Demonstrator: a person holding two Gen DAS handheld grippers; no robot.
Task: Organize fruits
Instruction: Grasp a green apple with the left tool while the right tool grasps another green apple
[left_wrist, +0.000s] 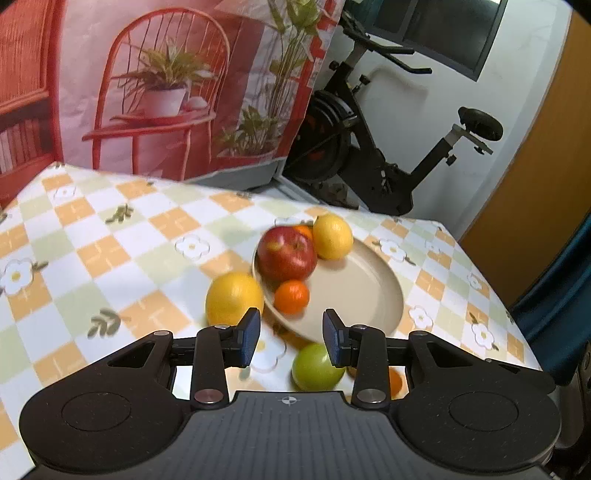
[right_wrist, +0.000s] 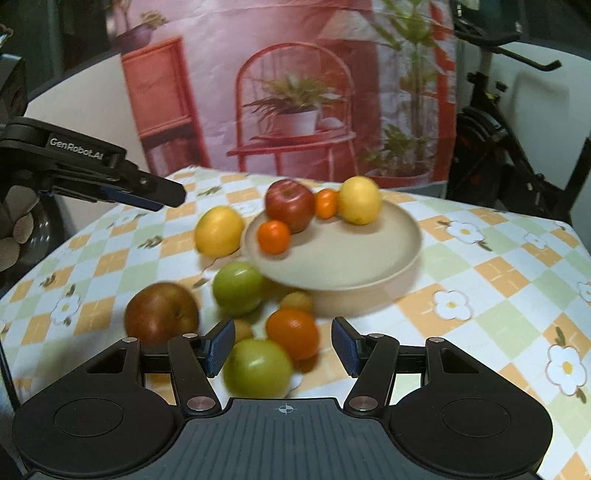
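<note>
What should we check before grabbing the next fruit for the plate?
1. Room on the plate: ok, its near half is bare.
2. Right gripper empty: ok, nothing between its fingers.
3. Left gripper empty: ok, fingers apart around nothing.
4. Fruit waiting on the tablecloth: ok, a green apple and an orange lie nearest.
5. Sharp view: not ok, blurry.
6. Fruit on the plate steady: cannot tell.
</note>
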